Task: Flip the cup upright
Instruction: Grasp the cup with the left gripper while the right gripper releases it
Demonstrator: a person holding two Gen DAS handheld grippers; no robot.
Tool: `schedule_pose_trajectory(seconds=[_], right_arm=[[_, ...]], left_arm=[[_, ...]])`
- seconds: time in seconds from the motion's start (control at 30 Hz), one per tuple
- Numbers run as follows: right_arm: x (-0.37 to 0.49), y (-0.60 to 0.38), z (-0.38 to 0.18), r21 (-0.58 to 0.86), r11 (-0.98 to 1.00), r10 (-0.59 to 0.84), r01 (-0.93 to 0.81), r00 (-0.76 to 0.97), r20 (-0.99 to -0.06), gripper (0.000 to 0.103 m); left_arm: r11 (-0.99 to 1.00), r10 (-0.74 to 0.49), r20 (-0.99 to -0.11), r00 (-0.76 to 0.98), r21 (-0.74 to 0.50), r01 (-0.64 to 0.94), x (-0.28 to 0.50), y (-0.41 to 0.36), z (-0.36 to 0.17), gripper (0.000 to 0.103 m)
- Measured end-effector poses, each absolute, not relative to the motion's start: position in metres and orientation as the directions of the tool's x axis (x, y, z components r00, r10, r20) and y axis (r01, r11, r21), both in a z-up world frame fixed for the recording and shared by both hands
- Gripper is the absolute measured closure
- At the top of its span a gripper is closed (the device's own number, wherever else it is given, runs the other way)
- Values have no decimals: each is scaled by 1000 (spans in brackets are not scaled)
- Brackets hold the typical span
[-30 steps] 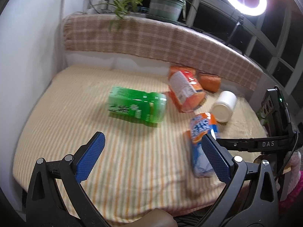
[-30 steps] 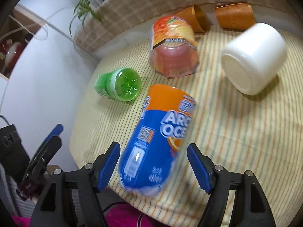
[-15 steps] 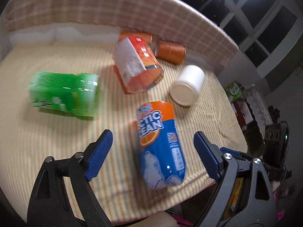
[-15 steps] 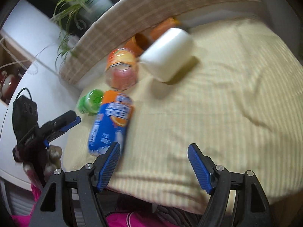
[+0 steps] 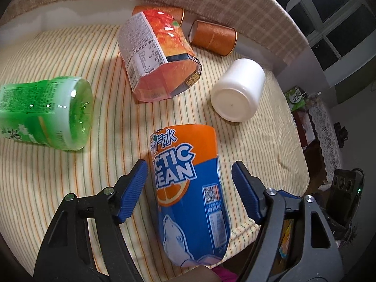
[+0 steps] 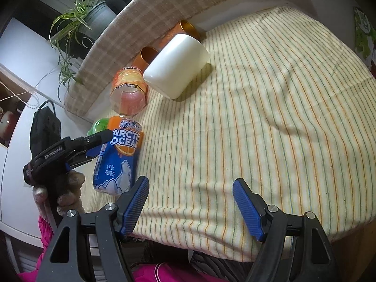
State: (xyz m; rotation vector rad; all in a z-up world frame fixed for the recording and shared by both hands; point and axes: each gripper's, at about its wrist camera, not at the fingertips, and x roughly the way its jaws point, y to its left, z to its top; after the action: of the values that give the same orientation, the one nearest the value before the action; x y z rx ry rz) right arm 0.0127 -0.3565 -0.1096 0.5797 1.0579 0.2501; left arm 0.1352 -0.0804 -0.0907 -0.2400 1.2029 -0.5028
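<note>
A blue and orange "Arctic Ocean" cup [image 5: 188,188] lies on its side on the striped cloth near the front edge; it also shows in the right wrist view [image 6: 119,159]. My left gripper [image 5: 189,188] is open, its blue pads either side of the cup, apart from it. A white cup [image 5: 237,89] lies on its side behind it, base toward me; it shows in the right wrist view [image 6: 176,65] too. My right gripper [image 6: 190,202] is open and empty over the cloth at the front edge.
A green cup [image 5: 47,112], an orange-pink cup [image 5: 157,56] and two orange-brown cups [image 5: 212,37] also lie on their sides. A checked cushion [image 5: 211,2] runs along the back. The cloth's front and right edges [image 5: 303,164] drop off. A potted plant [image 6: 87,16] stands behind.
My left gripper swung right and closed in until its pads straddle the blue cup. My right gripper pulled back off the blue cup and moved right over bare cloth.
</note>
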Motion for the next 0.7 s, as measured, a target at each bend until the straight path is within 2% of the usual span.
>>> schedule_pose_trajectory(seconds=[0.2,0.3,0.7], right_arm=[[11,-359,-112,559,825,460,80,479,-748,26],[11,-360,-113,557,826,457,84,479,-750,26],[13,-360,-116,558,824,456,94,473,-753,26]], left_arm=[[869,-485,-838,249,-431,243,141,-89,-97,31],[870,-483,-843,235,-432,239,143,-92,-101,38],[875,-474,-837,274,-414,250,140,-92,-94,40]])
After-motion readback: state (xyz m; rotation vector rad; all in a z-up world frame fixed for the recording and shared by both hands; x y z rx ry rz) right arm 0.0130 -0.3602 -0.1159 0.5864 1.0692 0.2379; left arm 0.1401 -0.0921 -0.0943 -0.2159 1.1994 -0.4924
